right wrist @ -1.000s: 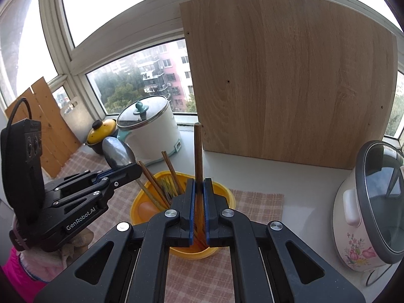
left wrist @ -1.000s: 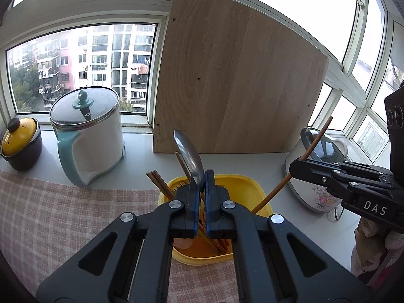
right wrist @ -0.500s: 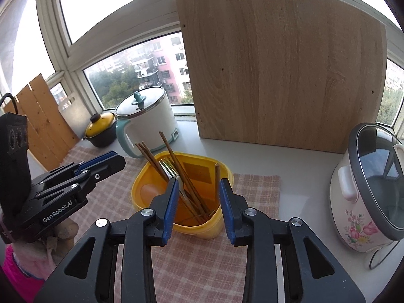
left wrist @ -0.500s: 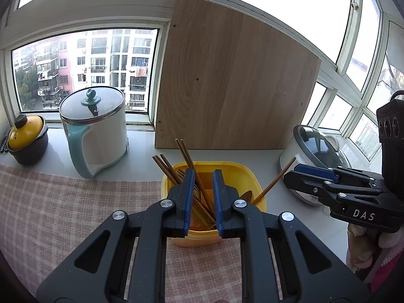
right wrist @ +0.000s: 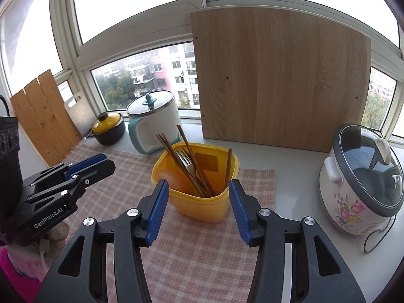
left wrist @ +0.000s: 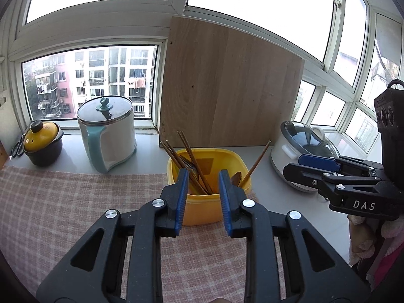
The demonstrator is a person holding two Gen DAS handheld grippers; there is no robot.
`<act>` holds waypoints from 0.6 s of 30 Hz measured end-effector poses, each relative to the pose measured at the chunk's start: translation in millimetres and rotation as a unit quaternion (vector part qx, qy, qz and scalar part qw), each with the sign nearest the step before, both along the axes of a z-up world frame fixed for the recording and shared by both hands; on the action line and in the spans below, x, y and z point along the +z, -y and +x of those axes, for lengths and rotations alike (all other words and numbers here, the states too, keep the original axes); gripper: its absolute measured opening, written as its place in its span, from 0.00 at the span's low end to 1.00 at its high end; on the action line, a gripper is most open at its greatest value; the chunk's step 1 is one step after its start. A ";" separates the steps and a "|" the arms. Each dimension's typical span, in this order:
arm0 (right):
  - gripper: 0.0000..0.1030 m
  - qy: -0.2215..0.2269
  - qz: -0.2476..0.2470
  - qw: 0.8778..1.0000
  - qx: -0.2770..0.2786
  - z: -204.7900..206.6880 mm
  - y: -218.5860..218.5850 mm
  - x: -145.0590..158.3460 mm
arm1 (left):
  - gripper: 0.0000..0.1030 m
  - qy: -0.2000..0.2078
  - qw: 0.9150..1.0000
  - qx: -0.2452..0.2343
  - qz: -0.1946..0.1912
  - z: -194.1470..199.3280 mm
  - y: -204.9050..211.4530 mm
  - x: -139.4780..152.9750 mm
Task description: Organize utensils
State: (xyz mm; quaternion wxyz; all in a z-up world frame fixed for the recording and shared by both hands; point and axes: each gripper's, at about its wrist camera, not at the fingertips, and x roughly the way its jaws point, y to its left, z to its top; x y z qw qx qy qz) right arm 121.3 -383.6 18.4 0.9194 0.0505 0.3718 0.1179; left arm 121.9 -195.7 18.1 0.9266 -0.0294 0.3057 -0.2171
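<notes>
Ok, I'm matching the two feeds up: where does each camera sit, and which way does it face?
Left wrist: on the left gripper, jaws opening, nothing between them; looks down at the yellow tub; the right gripper shows at right.
Right wrist: on the right gripper, jaws opening, empty; faces the tub; the left gripper and a pink sleeve show at left.
Shared: tub, chopsticks, checked cloth.

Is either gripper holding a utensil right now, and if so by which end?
Neither. The left gripper and right gripper are both opening with nothing between the pads; the chopsticks and fork stand in the yellow tub.
</notes>
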 end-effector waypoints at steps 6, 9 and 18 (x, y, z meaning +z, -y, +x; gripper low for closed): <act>0.72 0.024 -0.021 0.999 -0.017 -22.6 -8.8 11.6 | 0.51 0.011 1.000 0.000 0.004 -25.8 -8.8 11.6; 0.79 0.037 -0.035 0.998 -0.027 -31.7 -12.7 16.0 | 0.62 0.011 1.000 0.005 0.005 -36.4 -13.0 15.6; 0.79 0.056 -0.059 0.996 -0.048 -55.4 -20.0 19.2 | 0.95 0.045 0.997 0.040 0.047 -68.3 -20.3 23.2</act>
